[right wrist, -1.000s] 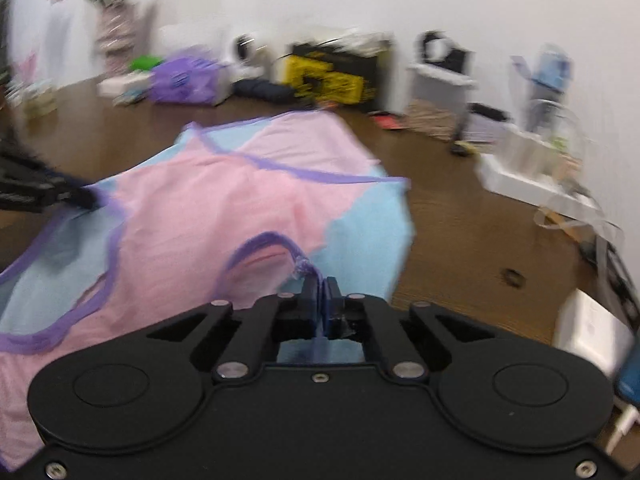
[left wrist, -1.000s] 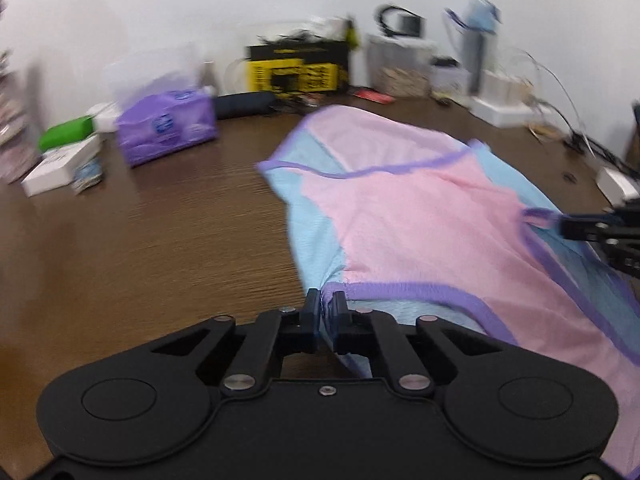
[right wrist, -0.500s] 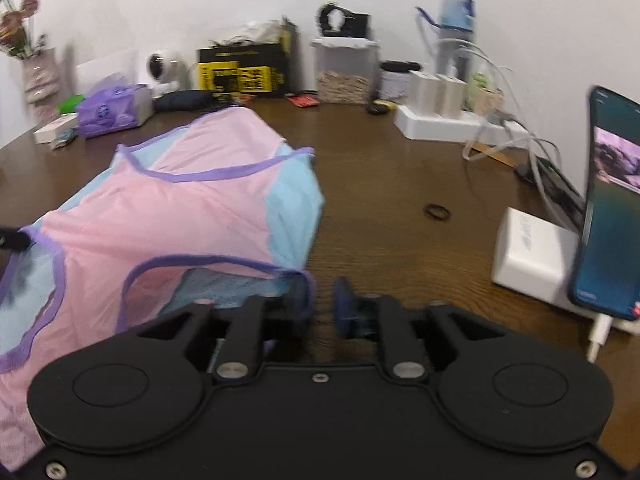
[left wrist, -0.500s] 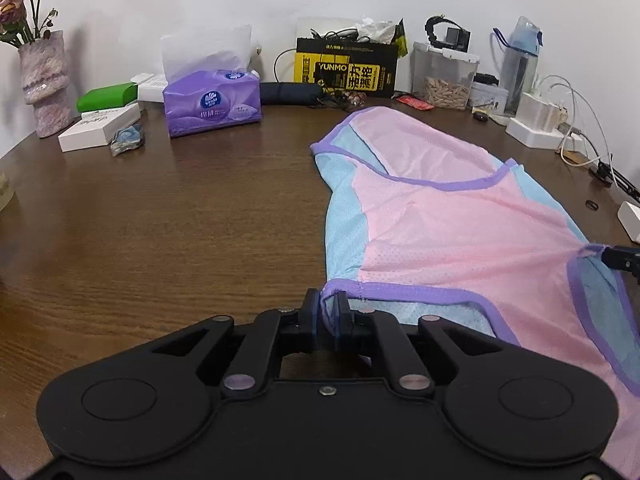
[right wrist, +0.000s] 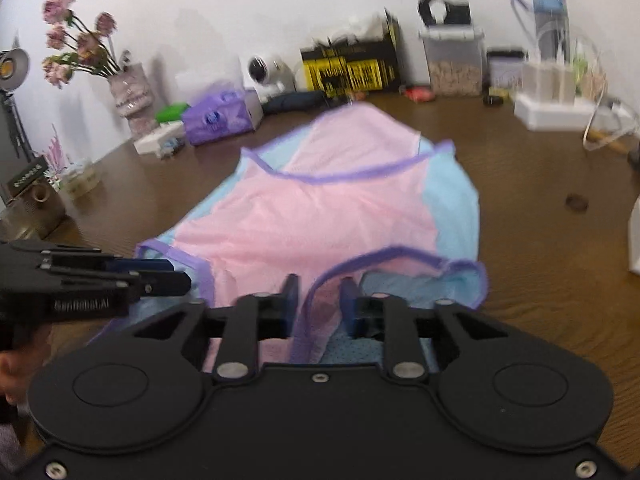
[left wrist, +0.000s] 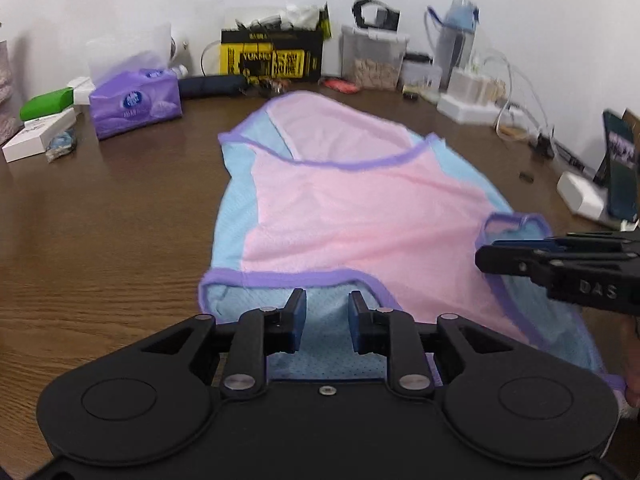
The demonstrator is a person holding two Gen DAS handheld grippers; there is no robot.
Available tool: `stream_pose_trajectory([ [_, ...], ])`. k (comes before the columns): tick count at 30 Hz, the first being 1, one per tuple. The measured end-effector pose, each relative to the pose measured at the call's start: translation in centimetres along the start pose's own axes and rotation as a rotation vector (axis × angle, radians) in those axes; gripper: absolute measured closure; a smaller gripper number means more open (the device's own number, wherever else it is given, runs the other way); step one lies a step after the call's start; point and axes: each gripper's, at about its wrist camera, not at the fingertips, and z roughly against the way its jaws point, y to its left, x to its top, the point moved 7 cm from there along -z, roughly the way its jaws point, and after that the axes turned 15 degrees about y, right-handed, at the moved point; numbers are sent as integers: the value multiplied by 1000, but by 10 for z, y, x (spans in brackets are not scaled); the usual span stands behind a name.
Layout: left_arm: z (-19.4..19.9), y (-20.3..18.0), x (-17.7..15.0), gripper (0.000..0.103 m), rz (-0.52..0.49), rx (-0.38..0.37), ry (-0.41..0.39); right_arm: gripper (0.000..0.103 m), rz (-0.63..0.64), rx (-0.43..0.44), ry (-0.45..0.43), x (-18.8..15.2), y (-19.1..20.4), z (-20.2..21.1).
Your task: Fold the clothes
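Since the earlier frames both tools have let go of the purple-edged armholes they pinched, and the garment (left wrist: 352, 216) now lies flat on the brown table (left wrist: 100, 240) instead of hanging stretched between them. At the far left of the table stand a vase of pink flowers (right wrist: 128, 92), a green box (left wrist: 44, 102) and a purple tissue pack (left wrist: 134, 104). The left tool (left wrist: 323, 320) hovers over the near left armhole, its jaws opening, blue mesh visible in the gap but not pressed by the pads. The pink and light-blue sleeveless top runs from the near edge away toward the yellow-and-black box (left wrist: 272, 56) at the wall. The right tool (right wrist: 316, 304) has its fingers apart in its own view, the purple trim running up between them untouched. Further right sit a clear food container (left wrist: 374, 60), a water bottle (left wrist: 456, 36), a white power strip (left wrist: 468, 108) and a propped phone (left wrist: 620, 172)
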Motion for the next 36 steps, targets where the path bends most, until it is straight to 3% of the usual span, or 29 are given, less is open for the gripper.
stream_pose_trajectory([
  [6, 1, 8, -3, 80, 9, 7, -9, 96, -39, -29, -20, -21, -20, 24],
  [8, 2, 9, -3, 80, 11, 7, -4, 85, -37, -32, -17, -26, -23, 27],
  [9, 4, 11, -4, 80, 25, -3, 1, 75, -15, -49, -42, -26, -23, 35],
  [10, 6, 13, -5, 80, 38, -13, 6, 71, 7, -67, -68, -25, -23, 43],
  [12, 14, 22, -7, 80, 51, 16, -14, 70, 22, -118, -98, -23, -27, 52],
  [13, 16, 27, -8, 79, 54, 40, -23, 70, 33, -206, -97, -20, -34, 56],
  [15, 16, 34, -10, 79, 67, 77, -21, 70, 35, -234, -64, -20, -42, 53],
  [19, 12, 39, -13, 78, 75, 118, -12, 73, 55, -201, -15, -21, -40, 33],
  [21, 13, 39, -13, 78, 70, 130, -14, 99, 52, -218, -15, -22, -40, 29],
  [23, 14, 41, -15, 78, 67, 130, -14, 99, 75, -270, -12, -23, -40, 30],
  [25, 15, 44, -17, 78, 77, 123, -17, 99, 117, -389, -15, -25, -44, 35],
  [28, 16, 43, -20, 78, 76, 126, -29, 99, 124, -382, -1, -30, -43, 40],
  [29, 17, 43, -21, 78, 76, 126, -26, 95, 127, -379, 4, -31, -42, 41],
  [31, 23, 43, -23, 78, 83, 100, 3, 76, 155, -359, 10, -32, -35, 47],
  [33, 44, 46, -14, 78, 88, 55, -39, 59, 177, -348, -44, -26, -29, 65],
  [36, 68, 53, 10, 72, 101, -1, -103, 50, 154, -308, -106, -9, -33, 87],
])
